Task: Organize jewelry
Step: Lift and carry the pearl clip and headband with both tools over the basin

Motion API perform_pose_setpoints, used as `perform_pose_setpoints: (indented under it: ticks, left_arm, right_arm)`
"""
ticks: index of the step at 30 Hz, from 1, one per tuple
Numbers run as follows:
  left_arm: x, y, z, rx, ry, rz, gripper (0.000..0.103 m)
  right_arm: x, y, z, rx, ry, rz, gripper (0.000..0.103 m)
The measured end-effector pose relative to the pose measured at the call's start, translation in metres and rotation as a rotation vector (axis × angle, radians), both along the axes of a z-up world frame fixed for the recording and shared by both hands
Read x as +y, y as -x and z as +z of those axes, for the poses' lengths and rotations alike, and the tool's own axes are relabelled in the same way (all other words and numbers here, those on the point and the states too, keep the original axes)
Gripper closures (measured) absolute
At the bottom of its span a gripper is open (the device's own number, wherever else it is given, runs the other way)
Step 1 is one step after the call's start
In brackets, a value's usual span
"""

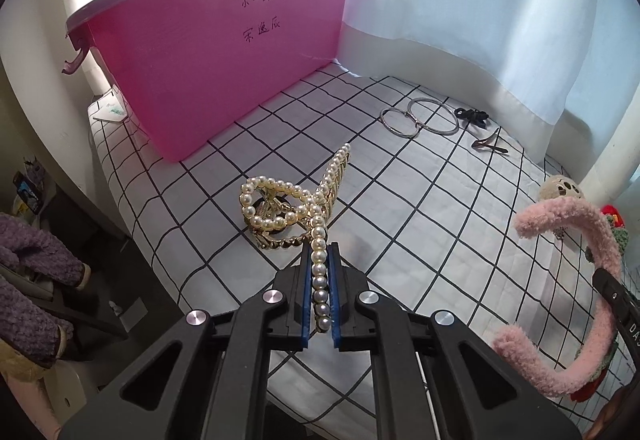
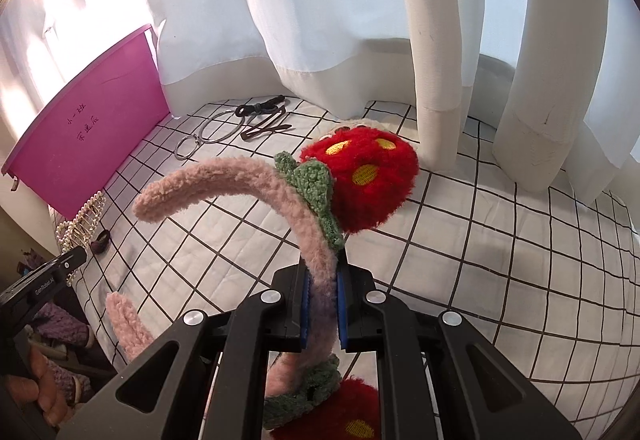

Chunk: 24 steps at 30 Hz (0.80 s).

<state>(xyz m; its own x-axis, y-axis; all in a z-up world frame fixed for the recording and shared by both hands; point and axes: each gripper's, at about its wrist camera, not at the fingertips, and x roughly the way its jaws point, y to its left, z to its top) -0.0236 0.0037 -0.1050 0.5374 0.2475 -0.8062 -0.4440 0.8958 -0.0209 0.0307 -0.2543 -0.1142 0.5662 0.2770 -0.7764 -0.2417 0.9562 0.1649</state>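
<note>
Your left fingers (image 1: 321,272) are clamped narrow on one pearl-lined arm of the gold, pearl-studded claw hair clip (image 1: 288,207), which hangs just above the white black-grid cloth of the bed (image 1: 400,199), in front of the pink plastic storage box (image 1: 224,71). Your right fingers (image 2: 322,280) pinch the band of the fluffy pink headband with red knitted strawberries (image 2: 248,183).

Keep both grips firm and lift evenly; the clip is held by one arm only, so avoid swinging it, and carry each piece clear of the box's rim before lowering.

The clip's long axis runs away from you, slanting far and right, with its looped end to the left. The headband's arch stands roughly upright, its open ends pointing left. Silver rings (image 1: 420,117) and dark hairpins (image 1: 488,143) lie far right, untouched.
</note>
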Motion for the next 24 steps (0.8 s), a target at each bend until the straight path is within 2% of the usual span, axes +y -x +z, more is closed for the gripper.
perform_pose_setpoints:
  ticks: [13,19,24]
  left_arm:
    - [-0.009,0.023,0.061,-0.06,-0.049,0.015,0.095]
    - [-0.002,0.037,0.098,-0.104,-0.062,0.061,0.095]
    - [0.02,0.045,0.128,-0.142,-0.072,0.111,0.095]
  right_arm:
    - [0.006,-0.006,0.055,-0.083,-0.036,0.115,0.093]
    - [0.026,-0.011,0.084,-0.136,-0.075,0.187,0.093]
    - [0.055,-0.017,0.109,-0.172,-0.108,0.25,0.093]
